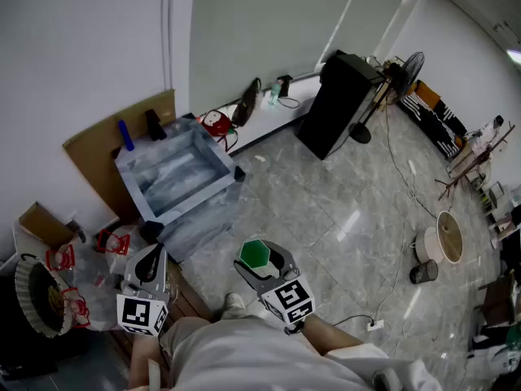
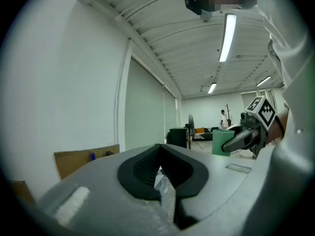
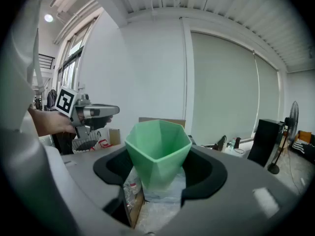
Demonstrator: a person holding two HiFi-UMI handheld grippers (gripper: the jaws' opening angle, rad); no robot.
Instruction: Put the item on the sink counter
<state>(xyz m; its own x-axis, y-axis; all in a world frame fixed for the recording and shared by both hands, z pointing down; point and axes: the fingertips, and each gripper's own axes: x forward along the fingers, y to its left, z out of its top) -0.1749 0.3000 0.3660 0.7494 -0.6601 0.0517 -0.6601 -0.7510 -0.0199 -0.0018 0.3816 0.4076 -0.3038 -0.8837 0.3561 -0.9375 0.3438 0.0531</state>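
Plainly the right claw (image 1: 261, 261) is clamped on the upright green faceted cup (image 3: 158, 149); the plastic-wrapped sink's surface (image 1: 128, 164) lies ahead and leftward; the left claw (image 1: 152, 257), nearer it, is closed and empty.

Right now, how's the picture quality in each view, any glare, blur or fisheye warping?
Head view: evenly lit, with soft glare streaks on the polished floor and walls bowed by the wide lens. Left gripper view: strong fisheye with dark corners, and the ceiling light tube is blown out. Right gripper view: same dark vignette, the green cup is fairly sharp, no harsh shadows.
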